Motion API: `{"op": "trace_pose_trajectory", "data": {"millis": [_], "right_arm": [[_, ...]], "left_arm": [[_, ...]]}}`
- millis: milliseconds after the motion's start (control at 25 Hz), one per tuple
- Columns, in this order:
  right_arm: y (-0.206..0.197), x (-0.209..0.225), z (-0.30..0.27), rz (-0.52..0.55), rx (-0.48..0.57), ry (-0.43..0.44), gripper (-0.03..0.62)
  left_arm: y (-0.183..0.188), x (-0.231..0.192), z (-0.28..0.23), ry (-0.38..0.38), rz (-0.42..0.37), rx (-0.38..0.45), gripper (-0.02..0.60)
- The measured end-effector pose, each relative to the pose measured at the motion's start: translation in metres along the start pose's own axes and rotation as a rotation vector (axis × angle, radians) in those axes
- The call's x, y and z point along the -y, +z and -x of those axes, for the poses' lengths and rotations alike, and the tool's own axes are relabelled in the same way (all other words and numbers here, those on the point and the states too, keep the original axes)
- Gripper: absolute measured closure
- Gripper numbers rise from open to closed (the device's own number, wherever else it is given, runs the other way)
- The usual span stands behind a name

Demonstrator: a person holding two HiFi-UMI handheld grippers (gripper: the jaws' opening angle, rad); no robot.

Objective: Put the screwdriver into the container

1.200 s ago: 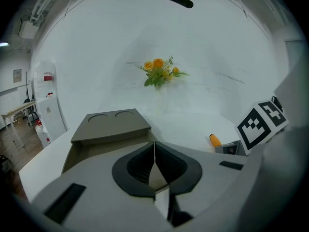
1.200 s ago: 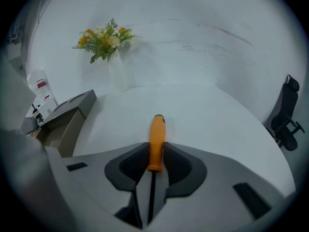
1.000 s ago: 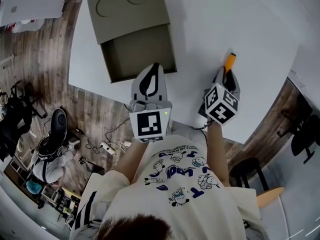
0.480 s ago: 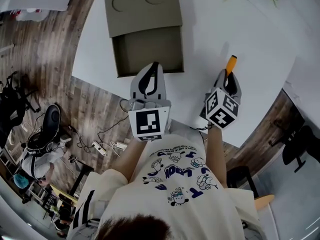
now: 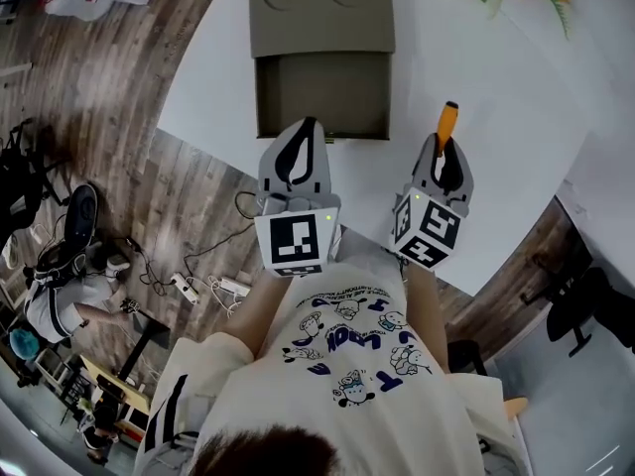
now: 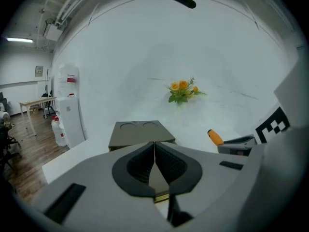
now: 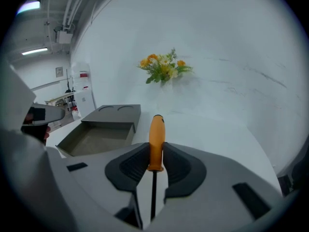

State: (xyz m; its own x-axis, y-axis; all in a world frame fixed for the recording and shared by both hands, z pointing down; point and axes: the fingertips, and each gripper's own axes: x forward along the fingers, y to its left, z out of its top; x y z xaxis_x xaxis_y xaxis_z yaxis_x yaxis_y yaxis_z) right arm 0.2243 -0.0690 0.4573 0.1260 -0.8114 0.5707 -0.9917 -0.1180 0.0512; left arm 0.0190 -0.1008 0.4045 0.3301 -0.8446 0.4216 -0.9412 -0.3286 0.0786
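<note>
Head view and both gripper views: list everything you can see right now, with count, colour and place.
screwdriver: one, orange handle with dark shaft, between the right tool's jaws, handle pointing forward
container: one, olive-brown open tray with a two-recess lid part behind it, on the table ahead of the left tool
table: one, white
flowers: one bunch, orange with green leaves, at the table's far side
floor: wood-look, left of the table
cables: several, on the floor
shirt: one, white with blue print, on the person
left tool: grey, jaws together, empty
right tool: grey, jaws closed on the screwdriver
</note>
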Motion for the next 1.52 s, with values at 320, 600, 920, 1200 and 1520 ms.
{"op": "trace_pose_trajectory", "data": {"millis": [320,600,920,1200,1520], "right_arm": [[0.014,-0.042,0.023,0.070,0.082,0.066,0.491],[0.006,-0.064,0.049,0.006,0.091,0.079,0.491],[0.029,-0.082,0.076,-0.015,0.163,0.077,0.491],[0.055,-0.101,0.080,-0.008,0.217,0.119,0.491],[0.072,-0.122,0.072,0.036,0.230,0.190,0.491]], "left_arm": [[0.001,-0.023,0.023,0.022,0.016,0.026,0.561],[-0.002,-0.034,0.039,-0.005,0.011,0.040,0.561],[0.009,-0.038,0.053,-0.034,0.009,0.086,0.561],[0.025,-0.049,0.067,-0.012,0.025,0.143,0.561],[0.034,-0.067,0.073,0.038,0.043,0.170,0.561]]}}
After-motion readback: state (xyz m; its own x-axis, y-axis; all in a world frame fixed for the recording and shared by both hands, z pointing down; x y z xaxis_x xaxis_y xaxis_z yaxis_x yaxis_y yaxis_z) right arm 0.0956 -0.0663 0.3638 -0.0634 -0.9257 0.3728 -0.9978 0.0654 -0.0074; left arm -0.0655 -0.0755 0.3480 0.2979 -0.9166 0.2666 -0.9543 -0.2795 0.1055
